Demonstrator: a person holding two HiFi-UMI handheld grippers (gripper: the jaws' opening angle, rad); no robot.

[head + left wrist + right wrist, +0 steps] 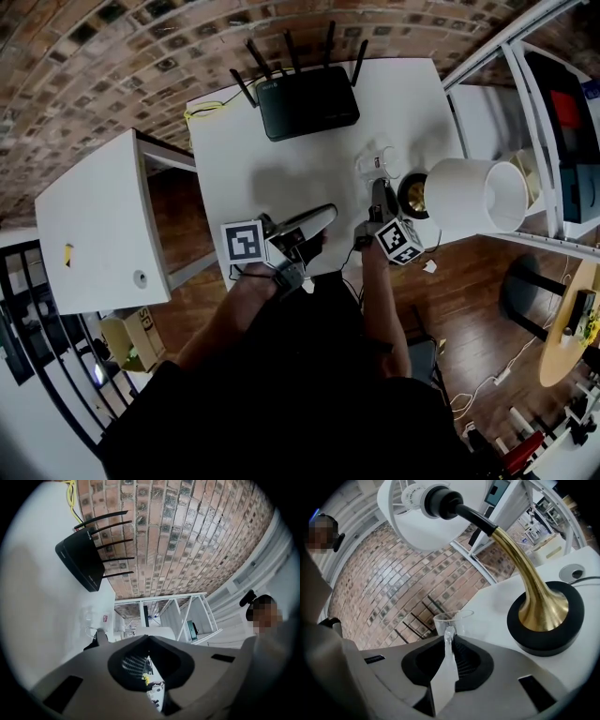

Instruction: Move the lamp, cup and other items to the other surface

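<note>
Head view: white worktop (281, 159), router (307, 101) at top, lamp (473, 195) at right, clear cup (382, 161) beside it, left gripper view: left gripper (149, 638) closed, empty, right gripper view only: right gripper (449, 638) pinching cup's handle, lamp base at right.

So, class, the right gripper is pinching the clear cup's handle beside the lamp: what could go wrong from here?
1. The right gripper grips only the thin handle of the clear cup, so the cup may swing or slip when lifted.
2. The lamp stands close beside the cup, its big shade leaning out from a curved stem. A sideways sweep could tip it.
</note>
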